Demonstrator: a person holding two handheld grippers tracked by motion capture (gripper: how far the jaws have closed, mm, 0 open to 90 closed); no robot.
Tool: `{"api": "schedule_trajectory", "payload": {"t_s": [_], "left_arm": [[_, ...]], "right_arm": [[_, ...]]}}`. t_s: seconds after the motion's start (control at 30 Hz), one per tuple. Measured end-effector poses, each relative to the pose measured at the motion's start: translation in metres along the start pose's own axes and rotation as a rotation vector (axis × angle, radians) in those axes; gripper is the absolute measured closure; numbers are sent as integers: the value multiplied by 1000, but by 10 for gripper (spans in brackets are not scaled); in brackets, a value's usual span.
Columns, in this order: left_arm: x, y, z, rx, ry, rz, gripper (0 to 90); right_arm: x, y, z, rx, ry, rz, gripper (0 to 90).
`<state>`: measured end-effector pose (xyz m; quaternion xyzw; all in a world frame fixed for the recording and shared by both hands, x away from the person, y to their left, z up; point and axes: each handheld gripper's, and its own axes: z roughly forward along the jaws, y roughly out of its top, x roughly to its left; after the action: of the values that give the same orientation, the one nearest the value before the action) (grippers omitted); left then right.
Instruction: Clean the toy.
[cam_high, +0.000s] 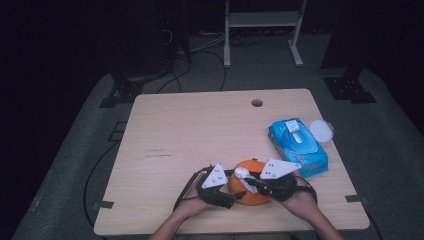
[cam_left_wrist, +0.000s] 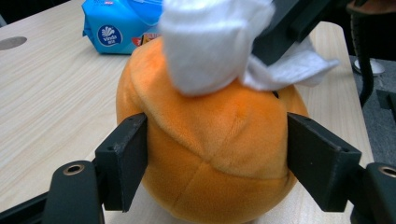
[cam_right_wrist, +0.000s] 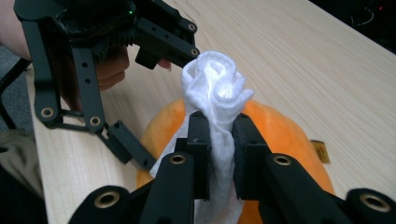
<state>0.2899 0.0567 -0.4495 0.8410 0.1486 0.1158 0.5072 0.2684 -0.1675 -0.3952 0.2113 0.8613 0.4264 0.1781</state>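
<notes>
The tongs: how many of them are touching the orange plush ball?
1. The left tongs grip the orange plush ball by its sides; the right tongs pinch only the white wipe resting on it.

We list an orange plush ball (cam_left_wrist: 210, 149); a white wipe (cam_right_wrist: 217, 100); a bright blue wipe pack (cam_high: 298, 146) with a white logo and white flap; a white round lid (cam_high: 321, 130); a pale wood-grain table (cam_high: 190, 130); black gripper jaws with grey top plates.
</notes>
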Motion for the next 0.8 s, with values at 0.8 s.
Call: {"api": "schedule_trajectory", "payload": {"t_s": [0.8], "left_arm": [[20, -4, -10, -59, 29, -128, 320]], "right_arm": [[-5, -17, -13, 102, 25, -27, 796]]}}
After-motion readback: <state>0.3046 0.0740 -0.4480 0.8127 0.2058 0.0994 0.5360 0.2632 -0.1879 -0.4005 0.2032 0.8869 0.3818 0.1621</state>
